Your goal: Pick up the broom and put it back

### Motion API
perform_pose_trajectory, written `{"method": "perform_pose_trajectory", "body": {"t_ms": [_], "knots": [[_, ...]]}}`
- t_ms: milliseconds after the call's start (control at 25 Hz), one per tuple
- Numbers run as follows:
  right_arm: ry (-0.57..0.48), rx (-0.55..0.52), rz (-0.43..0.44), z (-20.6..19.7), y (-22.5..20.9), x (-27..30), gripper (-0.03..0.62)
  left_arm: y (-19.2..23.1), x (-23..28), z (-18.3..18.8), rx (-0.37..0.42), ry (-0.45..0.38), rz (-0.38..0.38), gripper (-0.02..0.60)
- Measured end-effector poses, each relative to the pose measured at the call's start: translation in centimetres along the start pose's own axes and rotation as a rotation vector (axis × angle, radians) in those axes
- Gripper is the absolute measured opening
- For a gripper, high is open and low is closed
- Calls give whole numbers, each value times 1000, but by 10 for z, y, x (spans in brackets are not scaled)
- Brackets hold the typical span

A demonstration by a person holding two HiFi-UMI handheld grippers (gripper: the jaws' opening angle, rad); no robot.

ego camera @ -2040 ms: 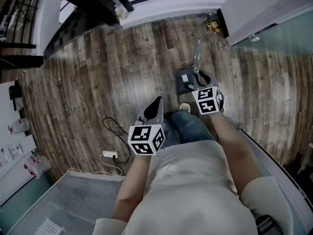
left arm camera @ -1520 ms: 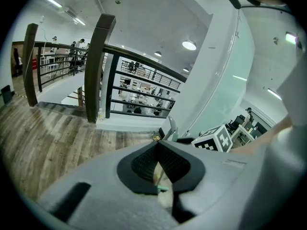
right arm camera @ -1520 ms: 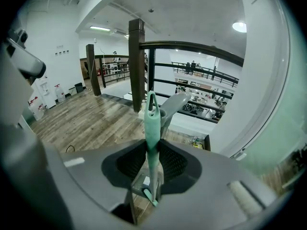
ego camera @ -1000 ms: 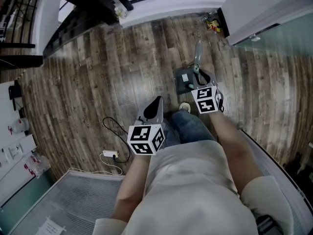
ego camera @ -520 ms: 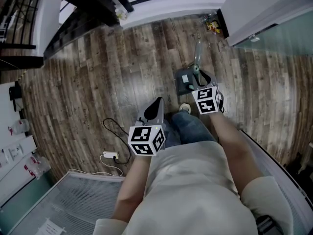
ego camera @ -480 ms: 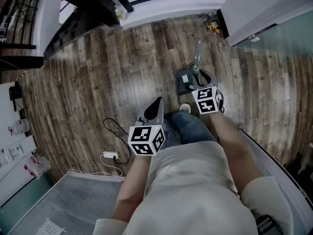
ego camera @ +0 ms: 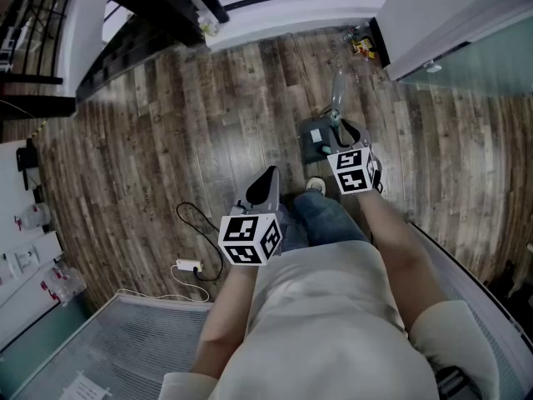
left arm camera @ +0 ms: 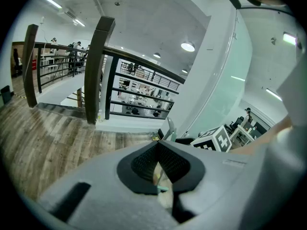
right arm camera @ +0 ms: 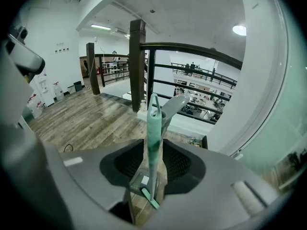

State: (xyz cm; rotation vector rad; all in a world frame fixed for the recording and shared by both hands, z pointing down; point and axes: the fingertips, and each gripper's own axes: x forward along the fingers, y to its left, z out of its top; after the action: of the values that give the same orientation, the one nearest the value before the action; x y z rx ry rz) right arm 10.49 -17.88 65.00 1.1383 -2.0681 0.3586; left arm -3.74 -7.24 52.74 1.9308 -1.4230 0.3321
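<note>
Broom (right arm camera: 153,138) stands upright in its grey dustpan (ego camera: 313,140) on the wood floor (ego camera: 166,140). Its handle sits between the right gripper (right arm camera: 154,163) jaws, which just finished opening wide and aren't pinching it. Left gripper (left arm camera: 159,163) jaws are closed together on nothing.

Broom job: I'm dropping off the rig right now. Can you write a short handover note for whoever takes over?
Right claw: open, jaws have just been opening. The broom handle stands between them, not gripped.
Left claw: shut, empty, held off to the side.
Things: the broom stands upright with its grey dustpan on the wood floor.
Done: the broom looks put back and released.
Left: ease the right claw back off the handle without tipping it.
</note>
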Motion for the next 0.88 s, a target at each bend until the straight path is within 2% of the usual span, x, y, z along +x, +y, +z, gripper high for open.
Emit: {"method": "perform_pose_trajectory", "body": {"t_ms": [880], "knots": [[5,-16,-4,7,-2,4,126,4,0,9,-10,-20,8,5]]}}
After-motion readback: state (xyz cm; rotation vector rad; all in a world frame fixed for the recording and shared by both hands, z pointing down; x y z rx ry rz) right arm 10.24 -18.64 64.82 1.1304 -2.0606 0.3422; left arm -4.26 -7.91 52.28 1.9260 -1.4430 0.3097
